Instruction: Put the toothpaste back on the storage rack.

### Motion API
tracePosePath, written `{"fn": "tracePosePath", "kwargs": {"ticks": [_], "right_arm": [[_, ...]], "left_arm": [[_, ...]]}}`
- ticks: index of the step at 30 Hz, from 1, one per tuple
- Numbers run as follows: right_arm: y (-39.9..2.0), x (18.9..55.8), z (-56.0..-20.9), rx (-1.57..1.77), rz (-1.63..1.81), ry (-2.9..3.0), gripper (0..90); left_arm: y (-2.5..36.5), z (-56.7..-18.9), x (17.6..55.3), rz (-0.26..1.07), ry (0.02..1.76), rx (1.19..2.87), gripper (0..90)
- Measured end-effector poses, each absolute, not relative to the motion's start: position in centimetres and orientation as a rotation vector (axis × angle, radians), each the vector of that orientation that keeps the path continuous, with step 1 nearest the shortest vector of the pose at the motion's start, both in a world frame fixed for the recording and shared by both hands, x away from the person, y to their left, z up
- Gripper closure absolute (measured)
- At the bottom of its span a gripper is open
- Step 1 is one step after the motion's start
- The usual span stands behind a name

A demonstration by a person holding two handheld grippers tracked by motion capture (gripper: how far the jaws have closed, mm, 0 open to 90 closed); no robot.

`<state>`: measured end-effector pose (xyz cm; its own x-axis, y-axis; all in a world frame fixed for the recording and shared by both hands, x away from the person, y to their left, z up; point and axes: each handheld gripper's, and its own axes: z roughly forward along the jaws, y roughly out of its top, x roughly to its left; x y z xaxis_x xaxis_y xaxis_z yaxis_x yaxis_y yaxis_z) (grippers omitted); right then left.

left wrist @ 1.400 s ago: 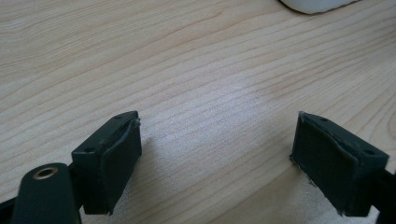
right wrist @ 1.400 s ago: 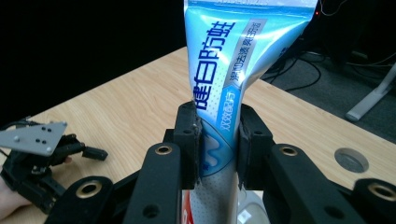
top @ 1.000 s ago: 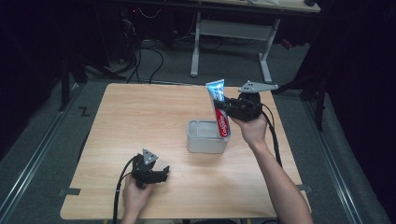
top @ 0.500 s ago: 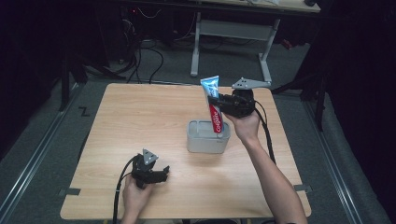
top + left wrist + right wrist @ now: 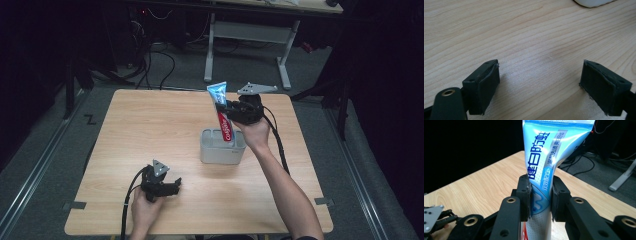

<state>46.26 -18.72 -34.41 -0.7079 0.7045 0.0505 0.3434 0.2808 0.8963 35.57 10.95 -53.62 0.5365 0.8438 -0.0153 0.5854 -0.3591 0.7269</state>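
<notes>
Open bench: the light wooden bench (image 5: 150, 125) lies bare left of centre.
Obstacle: the grey rectangular plastic holder (image 5: 222, 148) stands mid-bench, a red-and-blue toothpaste tube (image 5: 223, 112) rising above it.

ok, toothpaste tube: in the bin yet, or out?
Partly in. The toothpaste tube stands nearly upright, its lower end inside the grey bin, the right gripper shut on its middle. Whether it touches the bottom: cannot tell.

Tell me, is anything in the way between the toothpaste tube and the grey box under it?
Nothing visible blocks it. The right gripper holds the toothpaste tube upright, cap end down, at the open top of the grey box. The left gripper rests apart, near the table's front edge.
</notes>
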Motion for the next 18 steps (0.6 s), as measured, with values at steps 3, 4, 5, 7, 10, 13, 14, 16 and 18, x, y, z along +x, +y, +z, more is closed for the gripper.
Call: {"fn": "tracePosePath", "kwargs": {"ticks": [3,4,5,7,10,13,14,16,18], "right_arm": [[-18.5,46.4,-34.7,0.957,1.387,2.204,72.7],[-18.5,46.4,-34.8,0.957,1.380,2.207,72.6],[-18.4,46.5,-34.9,0.952,1.372,2.209,72.6],[-18.3,46.5,-35.2,0.954,1.356,2.219,72.6],[-18.1,46.7,-35.7,0.954,1.323,2.236,72.5],[-18.0,46.8,-36.0,0.959,1.303,2.247,72.5],[-17.9,46.9,-36.3,0.967,1.297,2.250,72.5],[-17.9,46.9,-36.4,0.968,1.288,2.253,72.5],[-17.8,47.0,-36.6,0.968,1.278,2.260,72.5]], "left_arm": [[10.9,-53.6,35.6,0.477,1.152,2.081,16.1],[10.9,-53.6,35.6,0.478,1.152,2.081,16.1],[10.9,-53.6,35.6,0.478,1.151,2.081,16.2],[10.9,-53.6,35.6,0.478,1.152,2.081,16.1],[11.0,-53.6,35.6,0.478,1.152,2.081,16.1],[11.0,-53.6,35.6,0.478,1.151,2.081,16.2],[10.9,-53.6,35.6,0.477,1.151,2.079,16.1],[10.9,-53.6,35.6,0.477,1.151,2.079,16.1],[10.9,-53.6,35.6,0.477,1.152,2.079,16.1]]}}
